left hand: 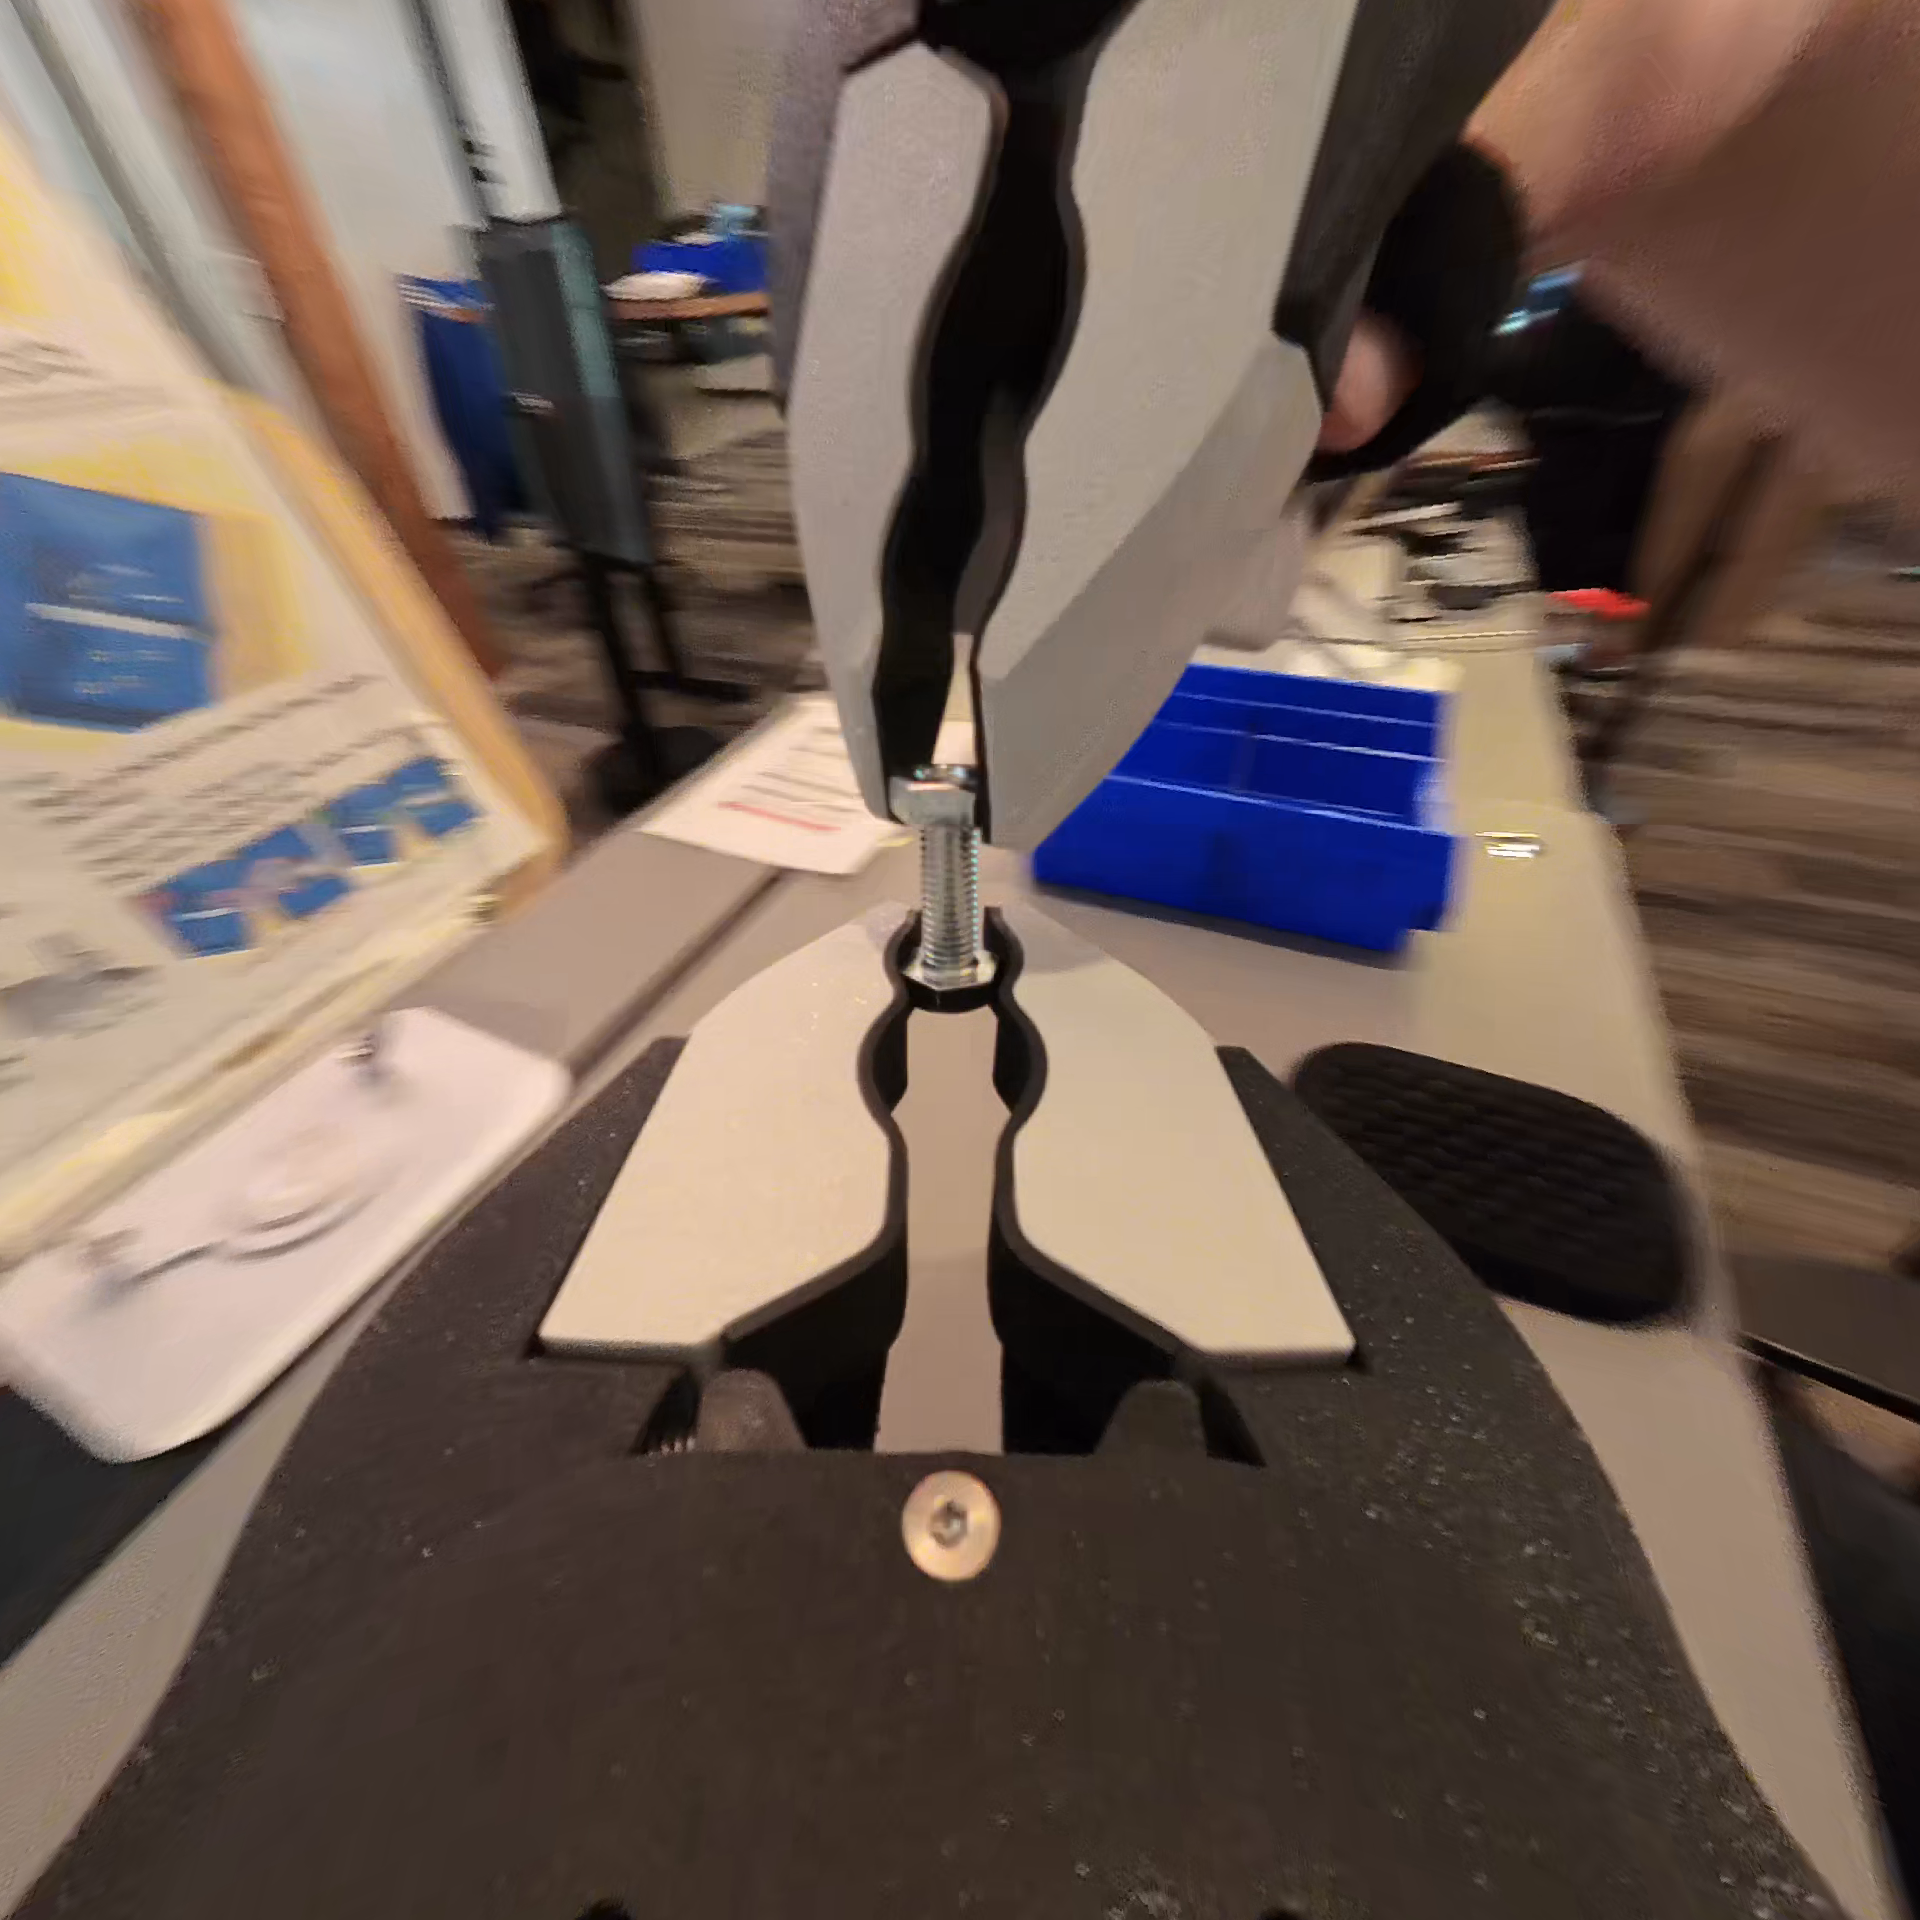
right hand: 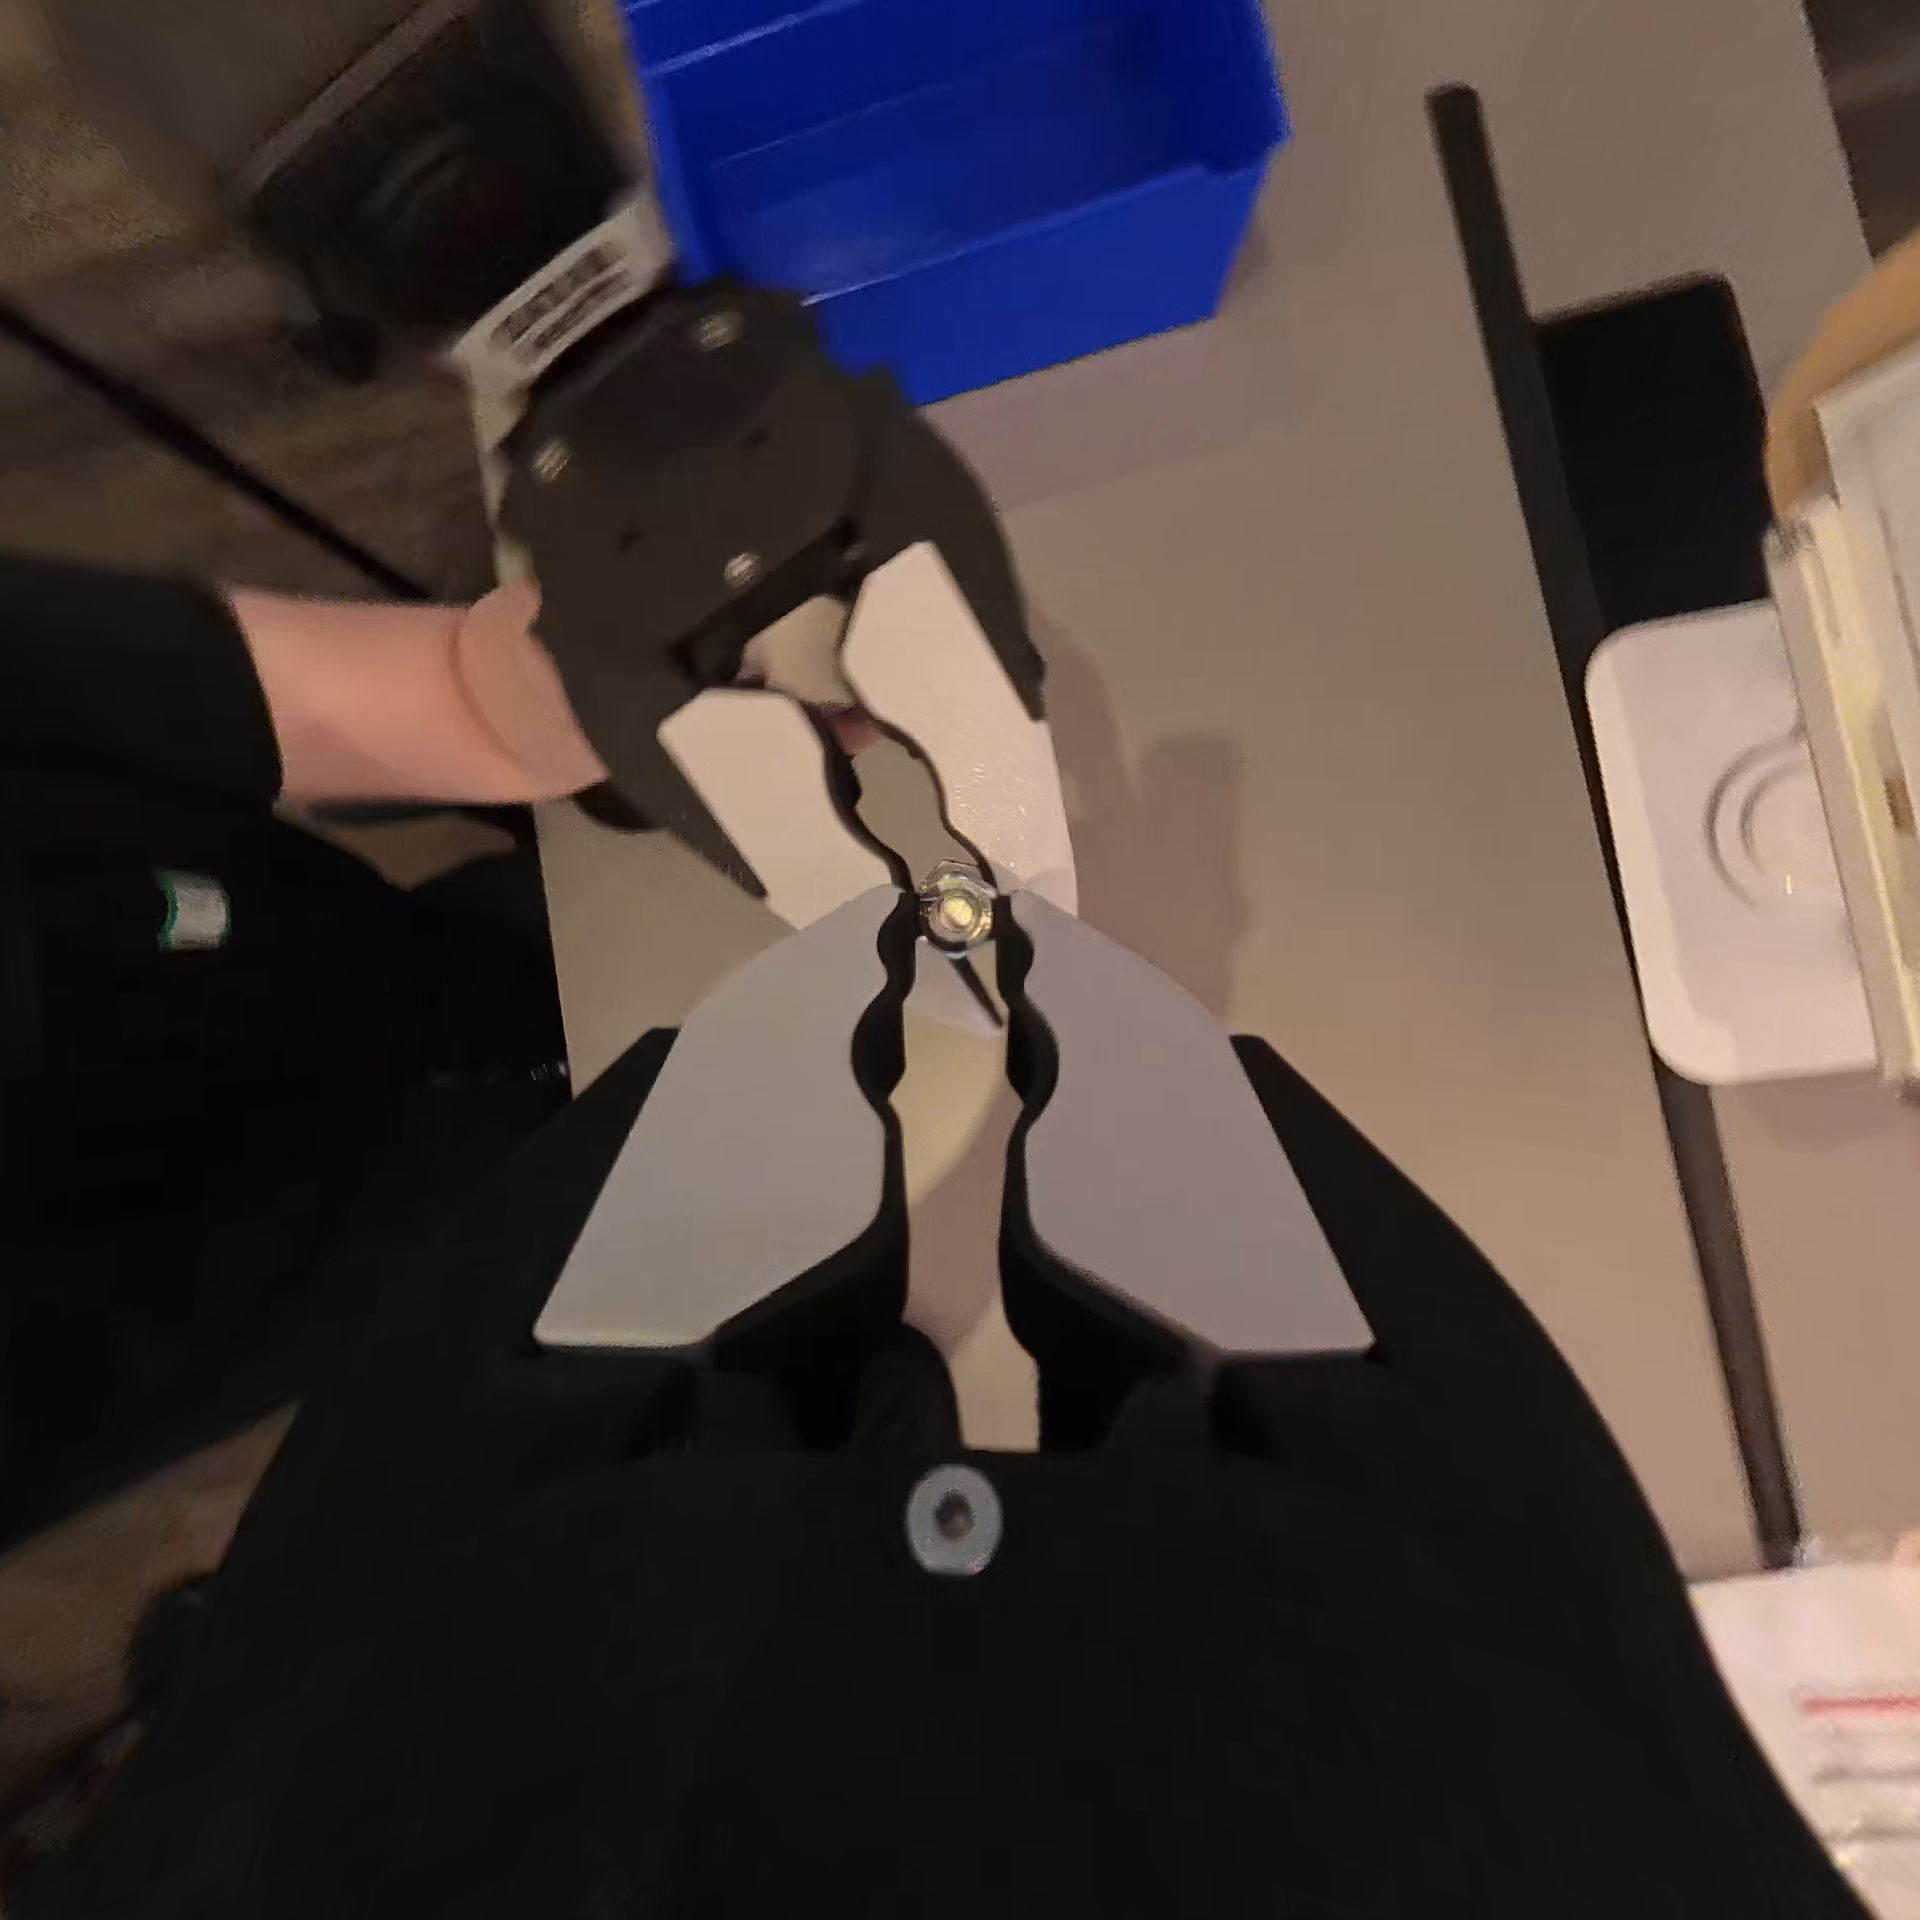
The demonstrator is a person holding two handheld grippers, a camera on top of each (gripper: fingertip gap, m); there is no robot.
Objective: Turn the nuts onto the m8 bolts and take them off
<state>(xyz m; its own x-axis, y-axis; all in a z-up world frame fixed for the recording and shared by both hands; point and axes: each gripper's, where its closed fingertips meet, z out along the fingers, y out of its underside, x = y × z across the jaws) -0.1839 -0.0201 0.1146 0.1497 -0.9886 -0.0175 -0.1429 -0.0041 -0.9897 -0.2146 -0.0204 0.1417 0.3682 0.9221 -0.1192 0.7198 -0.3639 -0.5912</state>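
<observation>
A silver M8 bolt (left hand: 948,883) stands upright between both grippers above the grey table. In the left wrist view my left gripper (left hand: 948,961) is shut on a hex nut (left hand: 948,971) threaded low on the bolt's shaft. My right gripper (left hand: 935,795) comes down from above and is shut on the bolt's hex head (left hand: 933,798). In the right wrist view my right gripper (right hand: 954,916) holds the bolt head (right hand: 954,920) end-on. The left gripper (right hand: 951,878) reaches in from the upper left, just beneath it. The nut is mostly hidden there.
A blue compartment bin (left hand: 1278,821) (right hand: 966,187) stands behind the grippers. A sign in a clear stand (left hand: 208,727) on a white base (left hand: 291,1195) (right hand: 1745,852) is close on one side. A paper sheet (left hand: 800,800) and a black oval pad (left hand: 1496,1174) lie on the table. There is about 4 cm between the tips of the two grippers.
</observation>
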